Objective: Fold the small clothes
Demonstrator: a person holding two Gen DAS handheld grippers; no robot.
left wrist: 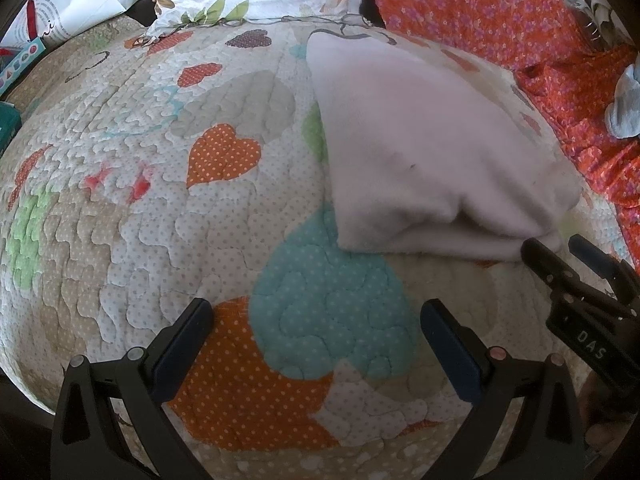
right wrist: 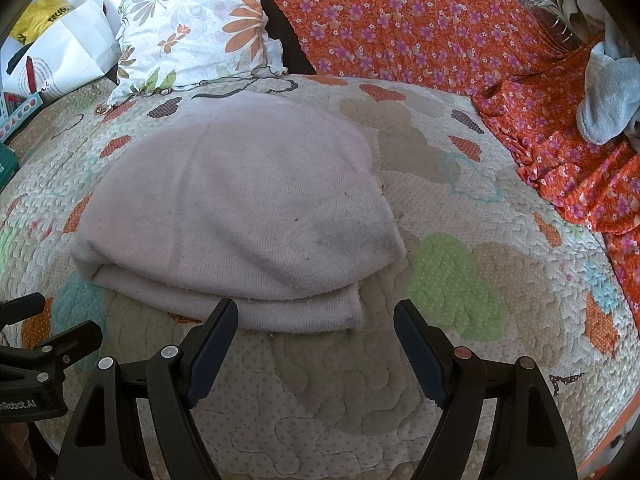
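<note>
The left gripper (left wrist: 316, 320) has its 2 fingers spread wide with nothing between them, poised over a bare stretch of the heart-patterned quilt (left wrist: 168, 208), above a teal heart patch (left wrist: 328, 304). The folded pale pink garment (left wrist: 432, 152) lies ahead of it and to its right, apart from both fingers. The right gripper (right wrist: 316, 320) is also spread wide and holds nothing; in the right wrist view the garment (right wrist: 248, 208) sits directly ahead, its stacked front edge just beyond the fingertips, with the left fingertip (right wrist: 224, 312) overlapping that edge in the picture, though contact cannot be told. In the left wrist view the right gripper (left wrist: 560, 252) shows at the right edge, its tips at the garment's near right corner. Beyond the garment, a floral pillow (right wrist: 200, 36) lies ahead to the left, an orange flowered cloth (right wrist: 420, 24) ahead to the right, and a grey sock (right wrist: 608, 96) on it at far right.
</note>
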